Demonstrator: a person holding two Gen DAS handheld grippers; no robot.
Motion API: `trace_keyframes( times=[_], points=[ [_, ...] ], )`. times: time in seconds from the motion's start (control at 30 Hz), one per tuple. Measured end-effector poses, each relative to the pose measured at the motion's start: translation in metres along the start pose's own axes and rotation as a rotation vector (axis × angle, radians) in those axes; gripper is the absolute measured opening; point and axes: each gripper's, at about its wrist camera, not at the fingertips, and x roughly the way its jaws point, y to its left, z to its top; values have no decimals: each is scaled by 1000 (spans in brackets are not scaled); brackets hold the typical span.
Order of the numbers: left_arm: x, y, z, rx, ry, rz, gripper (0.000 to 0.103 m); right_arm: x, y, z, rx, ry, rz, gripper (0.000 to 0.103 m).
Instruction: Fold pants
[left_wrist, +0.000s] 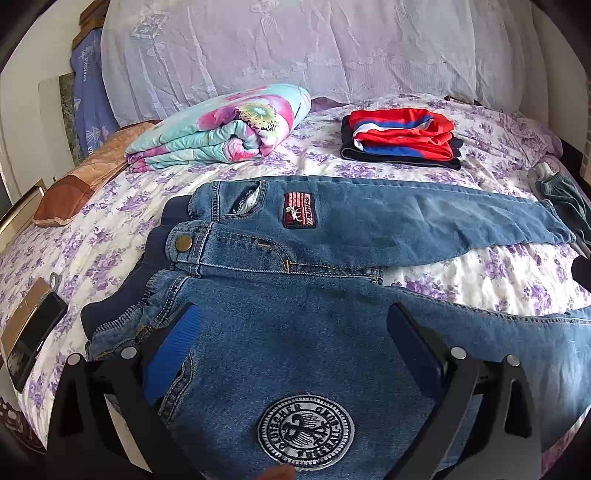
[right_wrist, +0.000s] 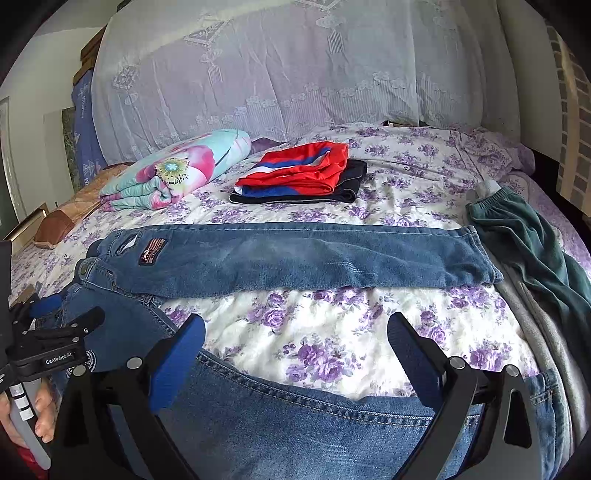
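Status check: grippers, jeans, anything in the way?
Left gripper open above the jeans' hip. Right gripper open above the near leg. Legs spread, unfolded. Green garment lies at far cuff.

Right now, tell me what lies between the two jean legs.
Only bare floral bedsheet between the far leg and near leg, clearest in the right wrist view.

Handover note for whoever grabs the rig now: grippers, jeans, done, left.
Left gripper: open, over the jeans near the waist, holding nothing.
Right gripper: open, over the near leg, holding nothing.
Jeans lie flat on the bed, legs spread apart, far leg straight; no fold made yet.
Left: bring one leg onto the other, then fold lengthwise.
Folded red-and-blue clothes sit further back; green garment at the right edge.
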Motion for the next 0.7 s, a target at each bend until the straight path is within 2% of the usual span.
trace_keyframes(
  times=[0.4,0.53,0.7],
  points=[
    [10,12,4,4,12,15,98,11,9,3,-39,33,36,99],
    [14,25,22,35,1,32,98,25,9,21,-61,70,96,99],
    [25,51,51,44,4,56,98,46,8,45,-75,98,85,99]
  ],
)
